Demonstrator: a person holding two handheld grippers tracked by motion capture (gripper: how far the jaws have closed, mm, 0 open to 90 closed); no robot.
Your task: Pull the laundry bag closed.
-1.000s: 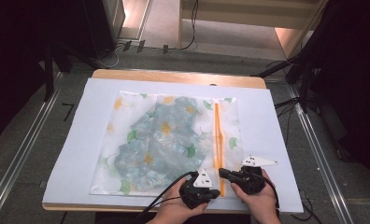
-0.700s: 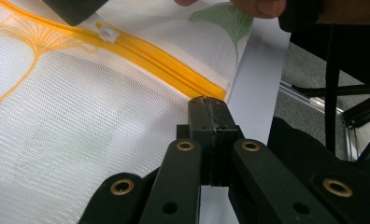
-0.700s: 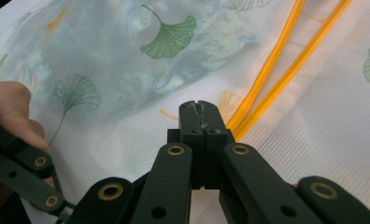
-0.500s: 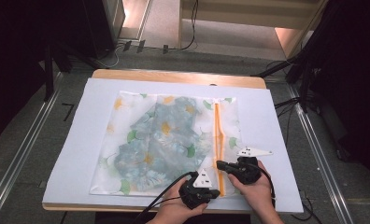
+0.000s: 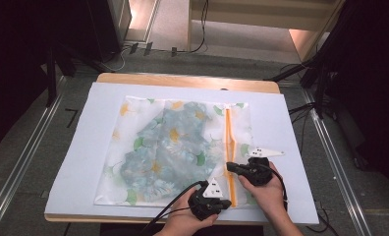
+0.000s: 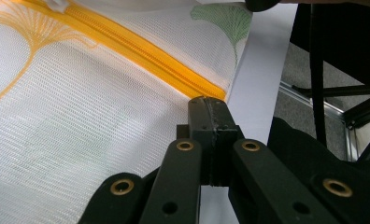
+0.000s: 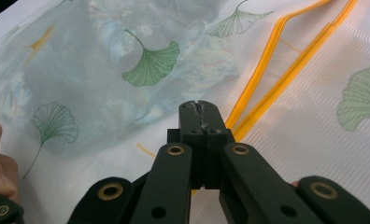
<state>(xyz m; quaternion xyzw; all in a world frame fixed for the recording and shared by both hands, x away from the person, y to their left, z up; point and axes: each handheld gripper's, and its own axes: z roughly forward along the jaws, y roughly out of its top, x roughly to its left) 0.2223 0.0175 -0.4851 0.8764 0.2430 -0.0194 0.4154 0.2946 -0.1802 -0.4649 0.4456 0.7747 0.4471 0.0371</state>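
On the white-covered surface (image 5: 84, 147) lies a soft, light mesh laundry bag (image 5: 173, 147), limp and best pinched at its orange zipper (image 5: 228, 142), where the left tool (image 5: 225, 202) clamps the zipper's near end and the right tool (image 5: 229, 168) stays shut at the slider, dim room around.

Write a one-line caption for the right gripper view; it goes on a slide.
Shut right gripper at the yellow zipper of a ginkgo-print mesh laundry bag.

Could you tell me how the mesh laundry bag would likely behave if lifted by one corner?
The mesh laundry bag looks thin and lies flat, so it would probably drape limply. The clothing inside would likely slide and sag downward.
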